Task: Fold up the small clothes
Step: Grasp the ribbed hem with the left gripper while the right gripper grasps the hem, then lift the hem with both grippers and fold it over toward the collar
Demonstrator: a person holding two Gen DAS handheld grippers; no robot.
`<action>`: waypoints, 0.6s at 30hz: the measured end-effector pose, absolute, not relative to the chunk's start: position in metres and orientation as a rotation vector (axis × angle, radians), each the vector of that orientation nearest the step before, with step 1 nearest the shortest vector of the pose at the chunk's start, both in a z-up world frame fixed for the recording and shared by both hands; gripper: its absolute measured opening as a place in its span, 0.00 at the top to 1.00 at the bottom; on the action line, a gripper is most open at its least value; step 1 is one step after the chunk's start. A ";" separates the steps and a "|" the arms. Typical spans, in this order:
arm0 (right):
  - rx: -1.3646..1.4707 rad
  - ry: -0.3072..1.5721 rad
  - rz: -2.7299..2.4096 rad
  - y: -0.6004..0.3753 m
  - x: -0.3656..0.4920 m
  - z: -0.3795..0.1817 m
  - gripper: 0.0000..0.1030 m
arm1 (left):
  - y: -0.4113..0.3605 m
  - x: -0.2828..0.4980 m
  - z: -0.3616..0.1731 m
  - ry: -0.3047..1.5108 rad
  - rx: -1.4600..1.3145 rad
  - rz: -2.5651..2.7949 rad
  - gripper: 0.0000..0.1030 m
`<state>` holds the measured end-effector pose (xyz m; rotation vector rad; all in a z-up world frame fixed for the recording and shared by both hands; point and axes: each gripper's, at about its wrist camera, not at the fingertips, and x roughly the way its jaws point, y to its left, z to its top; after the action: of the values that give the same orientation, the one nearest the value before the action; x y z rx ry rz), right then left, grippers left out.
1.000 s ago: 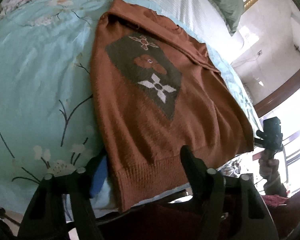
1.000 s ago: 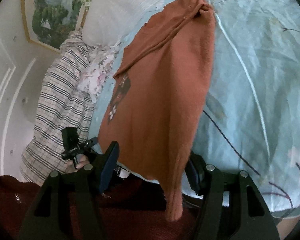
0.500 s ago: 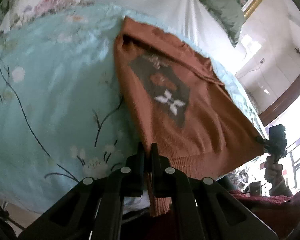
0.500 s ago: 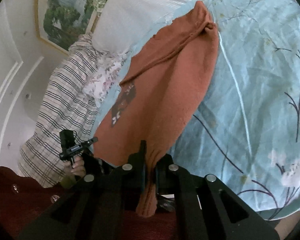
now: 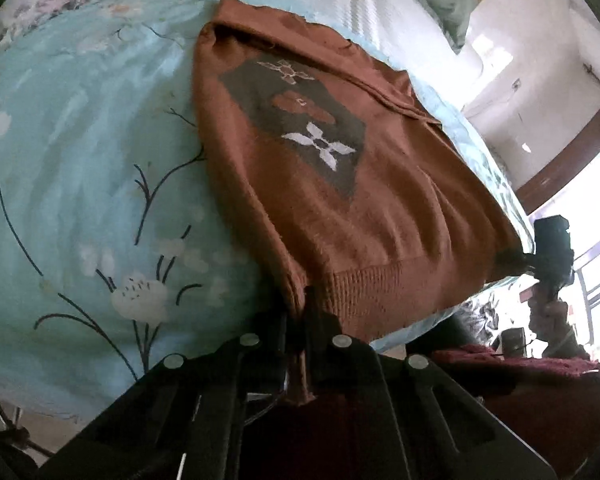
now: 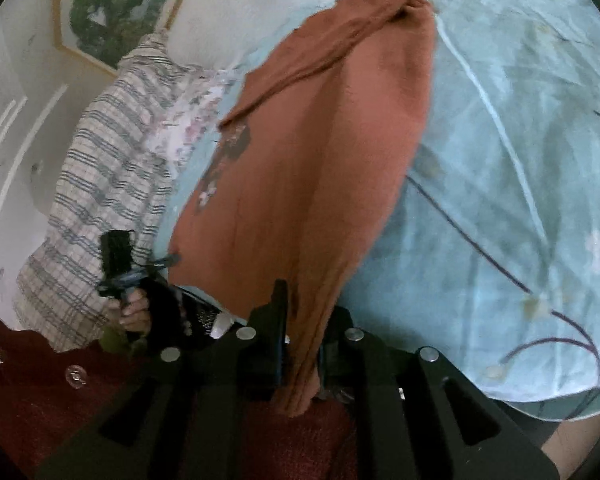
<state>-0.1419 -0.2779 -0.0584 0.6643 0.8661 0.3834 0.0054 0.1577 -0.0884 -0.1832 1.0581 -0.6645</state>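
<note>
Left wrist view: brown sweater (image 5: 340, 184) lies lengthwise, collar far, hem near. Left tool (image 5: 296, 320) and right tool (image 6: 300, 320), open a second ago, now pinch its hem corners.

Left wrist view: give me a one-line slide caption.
Left tongs shut on the ribbed hem corner of a brown sweater spread over a pale blue floral bedspread.

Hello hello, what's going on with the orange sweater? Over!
Left gripper shut on sweater hem corner. Right gripper shut on the other corner. Sweater flat on the blue bedspread. Nothing in the way.
</note>
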 end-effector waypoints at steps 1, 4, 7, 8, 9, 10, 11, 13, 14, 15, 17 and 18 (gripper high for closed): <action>0.659 0.851 0.402 -0.276 -0.143 -0.054 0.91 | 0.160 0.005 -0.085 1.041 -0.204 -0.658 0.96; 0.649 0.785 0.455 -0.273 -0.148 -0.030 0.92 | 0.171 -0.002 -0.063 0.952 -0.270 -0.650 0.96; 0.652 0.717 0.500 -0.278 -0.151 -0.008 0.92 | 0.184 -0.005 -0.037 0.859 -0.335 -0.659 0.96; 0.660 0.701 0.510 -0.282 -0.151 -0.004 0.92 | 0.188 -0.005 -0.031 0.838 -0.349 -0.650 0.96; 0.677 0.685 0.514 -0.286 -0.151 -0.002 0.92 | 0.190 -0.004 -0.028 0.831 -0.359 -0.645 0.96; 0.692 0.671 0.513 -0.290 -0.151 -0.001 0.92 | 0.193 -0.003 -0.027 0.824 -0.371 -0.635 0.96; 0.702 0.659 0.510 -0.293 -0.150 0.000 0.92 | 0.194 -0.001 -0.026 0.823 -0.385 -0.627 0.96; 0.707 0.634 0.497 -0.299 -0.147 0.005 0.92 | 0.195 0.003 -0.022 0.819 -0.403 -0.620 0.96; 0.697 0.627 0.485 -0.301 -0.144 0.008 0.92 | 0.192 0.007 -0.018 0.809 -0.403 -0.618 0.96; 0.689 0.621 0.475 -0.303 -0.140 0.011 0.92 | 0.189 0.012 -0.013 0.797 -0.398 -0.616 0.96; 0.665 0.594 0.439 -0.310 -0.127 0.023 0.92 | 0.180 0.025 0.003 0.758 -0.377 -0.611 0.96; 0.655 0.588 0.421 -0.311 -0.122 0.026 0.92 | 0.173 0.035 0.013 0.734 -0.367 -0.605 0.96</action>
<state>-0.1222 -0.3112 0.0264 0.6546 0.5880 0.4213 0.0355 0.1729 0.0129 -0.3667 0.7343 -0.6046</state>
